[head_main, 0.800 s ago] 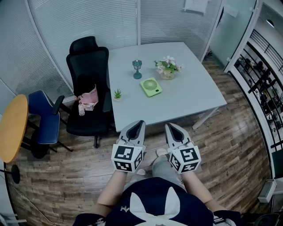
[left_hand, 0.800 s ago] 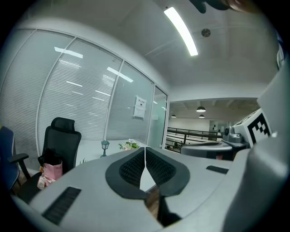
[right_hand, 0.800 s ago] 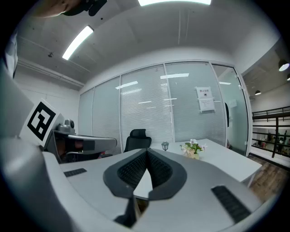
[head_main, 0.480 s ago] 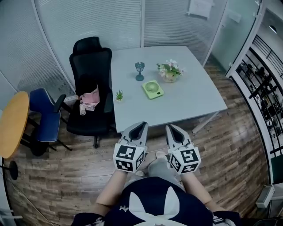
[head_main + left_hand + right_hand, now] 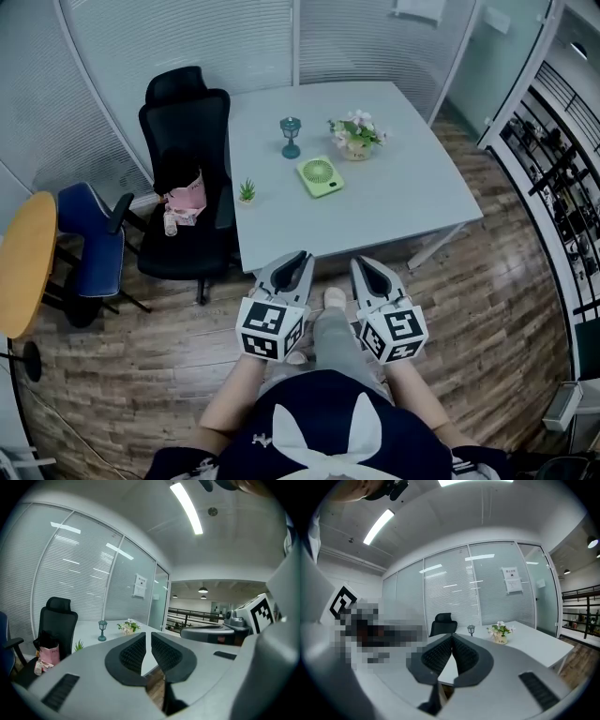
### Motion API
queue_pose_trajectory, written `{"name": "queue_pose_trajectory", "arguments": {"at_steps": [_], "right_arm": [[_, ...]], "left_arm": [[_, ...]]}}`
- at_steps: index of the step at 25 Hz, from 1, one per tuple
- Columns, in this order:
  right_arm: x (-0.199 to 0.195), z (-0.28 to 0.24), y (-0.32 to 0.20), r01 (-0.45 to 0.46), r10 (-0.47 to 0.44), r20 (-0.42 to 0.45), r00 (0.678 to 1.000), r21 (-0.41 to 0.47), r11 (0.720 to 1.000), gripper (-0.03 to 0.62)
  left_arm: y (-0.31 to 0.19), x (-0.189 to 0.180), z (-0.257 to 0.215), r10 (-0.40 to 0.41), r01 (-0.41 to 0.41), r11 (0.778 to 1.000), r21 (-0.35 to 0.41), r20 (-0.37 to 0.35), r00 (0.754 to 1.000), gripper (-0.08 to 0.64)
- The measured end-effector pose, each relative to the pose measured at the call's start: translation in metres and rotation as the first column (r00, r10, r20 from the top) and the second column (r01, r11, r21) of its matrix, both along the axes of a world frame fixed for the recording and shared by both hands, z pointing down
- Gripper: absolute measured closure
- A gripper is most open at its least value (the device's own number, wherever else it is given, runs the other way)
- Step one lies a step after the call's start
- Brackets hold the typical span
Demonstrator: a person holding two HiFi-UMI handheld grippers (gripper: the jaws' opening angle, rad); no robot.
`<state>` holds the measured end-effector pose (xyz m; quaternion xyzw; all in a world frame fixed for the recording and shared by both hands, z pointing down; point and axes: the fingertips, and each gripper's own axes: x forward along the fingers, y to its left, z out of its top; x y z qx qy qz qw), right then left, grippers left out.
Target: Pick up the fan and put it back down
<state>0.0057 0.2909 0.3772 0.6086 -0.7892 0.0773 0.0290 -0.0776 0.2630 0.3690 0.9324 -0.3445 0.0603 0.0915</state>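
A small green fan (image 5: 320, 175) lies flat near the middle of the white table (image 5: 403, 206) in the head view. My left gripper (image 5: 300, 256) and right gripper (image 5: 359, 262) hover side by side short of the table's near edge, both shut with nothing between the jaws. In the left gripper view, the left gripper (image 5: 148, 635) shows its pads meeting at the tips. The right gripper (image 5: 453, 638) looks the same in the right gripper view. The fan is hidden behind the jaws in both gripper views.
On the table stand a teal lantern (image 5: 291, 137), a flower pot (image 5: 355, 138) and a tiny green plant (image 5: 247, 192). A black office chair (image 5: 187, 187) with a pink bag (image 5: 186, 199) sits at the table's left. A blue chair (image 5: 89, 244) and a round wooden table (image 5: 23, 267) lie further left.
The view has shifted a little, and the table has drawn slightly nearer to both grippers. The jaws stay shut and the fan has not moved.
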Motion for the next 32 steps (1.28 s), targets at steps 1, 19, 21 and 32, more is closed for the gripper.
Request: {"name": "queue_pose_trajectory", "arguments": {"at_steps": [1, 19, 21, 32], "right_arm": [[0.003, 0.001, -0.004, 0.002, -0.002, 0.002, 1.000, -0.003, 1.000, 0.586], [0.043, 0.026, -0.100, 0.069, -0.065, 0.041, 0.997, -0.108, 0.992, 0.344], [0.048, 0.028, -0.113, 0.073, -0.068, 0.046, 0.997, -0.115, 0.991, 0.344], [0.070, 0.036, -0.196, 0.097, -0.089, 0.054, 0.995, -0.153, 0.983, 0.344]], "left_arm": [[-0.004, 0.001, 0.001, -0.003, 0.003, 1.000, -0.001, 0.001, 1.000, 0.532], [-0.098, 0.030, 0.032, -0.048, 0.051, 0.994, -0.099, 0.026, 0.999, 0.290], [-0.111, 0.032, 0.035, -0.057, 0.060, 0.992, -0.109, 0.026, 0.998, 0.288], [-0.189, 0.046, 0.049, -0.089, 0.096, 0.981, -0.170, 0.047, 0.995, 0.288]]}}
